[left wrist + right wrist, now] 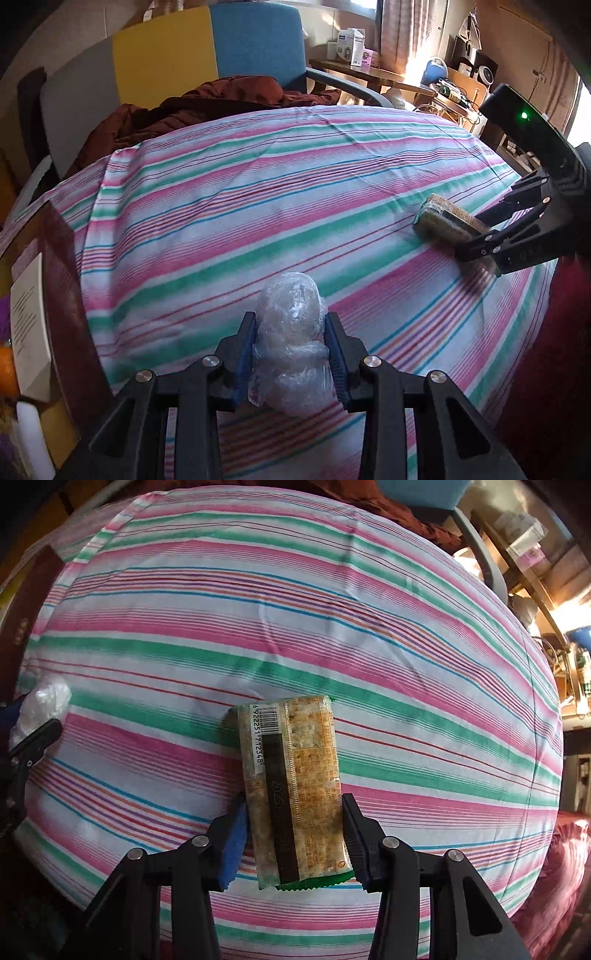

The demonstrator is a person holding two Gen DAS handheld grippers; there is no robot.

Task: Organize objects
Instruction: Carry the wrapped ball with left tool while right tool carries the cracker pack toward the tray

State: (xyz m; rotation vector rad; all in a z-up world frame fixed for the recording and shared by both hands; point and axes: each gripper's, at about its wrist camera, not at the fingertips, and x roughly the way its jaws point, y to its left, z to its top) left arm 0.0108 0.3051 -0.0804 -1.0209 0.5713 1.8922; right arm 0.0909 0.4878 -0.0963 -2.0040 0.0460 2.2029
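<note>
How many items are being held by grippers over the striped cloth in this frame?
2. A clear plastic-wrapped bundle sits between the left gripper's fingers; a barcoded snack packet sits between the right gripper's fingers, farther right over the striped cloth. Nothing else shows on it.

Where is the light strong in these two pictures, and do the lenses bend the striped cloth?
Left wrist view: sun glares at the curtain, top right; the striped cloth bulges like a dome. Right wrist view: glare at the right edge; the stripes curve, while the snack packet stays sharp.
</note>
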